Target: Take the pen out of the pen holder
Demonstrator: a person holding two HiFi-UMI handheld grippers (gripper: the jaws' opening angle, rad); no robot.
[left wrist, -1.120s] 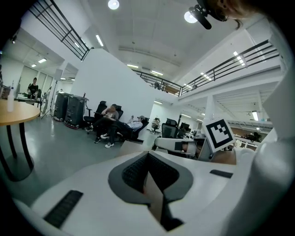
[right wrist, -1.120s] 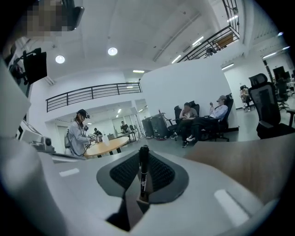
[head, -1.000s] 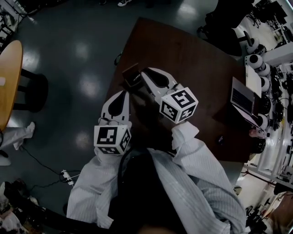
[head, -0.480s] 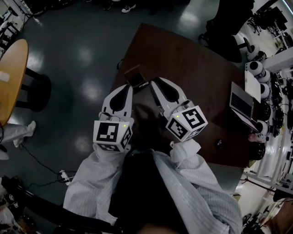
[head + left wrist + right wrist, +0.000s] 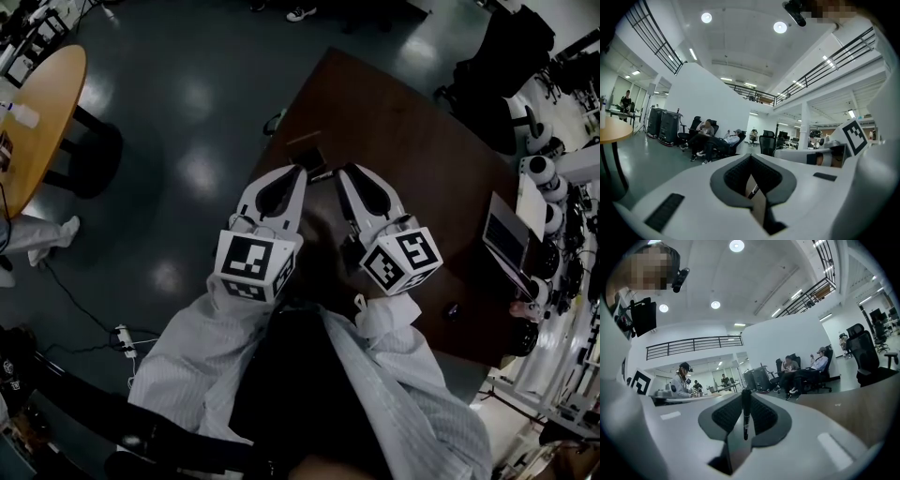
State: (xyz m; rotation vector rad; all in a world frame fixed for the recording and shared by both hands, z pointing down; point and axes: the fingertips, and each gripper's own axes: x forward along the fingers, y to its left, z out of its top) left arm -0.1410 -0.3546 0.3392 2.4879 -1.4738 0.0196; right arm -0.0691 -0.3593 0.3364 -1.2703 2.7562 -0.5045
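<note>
The pen stands upright in your right gripper, pinched between its jaws. Its top rises above them and its lower end hangs bare in the dark gap below. The pen holder, a brown box, is in your left gripper, whose jaws are clamped on its sides.

In the head view your two grippers point away from you side by side, tips close together, with the pen holder at the left one's tips, over the near left edge of the dark brown table. Whether it rests on the wood, I cannot tell. Your pale striped sleeves fill the bottom of that view.

Farther out, an open laptop sits at the table's right edge. The floor is dark and glossy, spotted with lamp reflections, and a round wooden table stands far off to your left. Both gripper views look level across a large hall, where people sit in office chairs well beyond the jaws.
</note>
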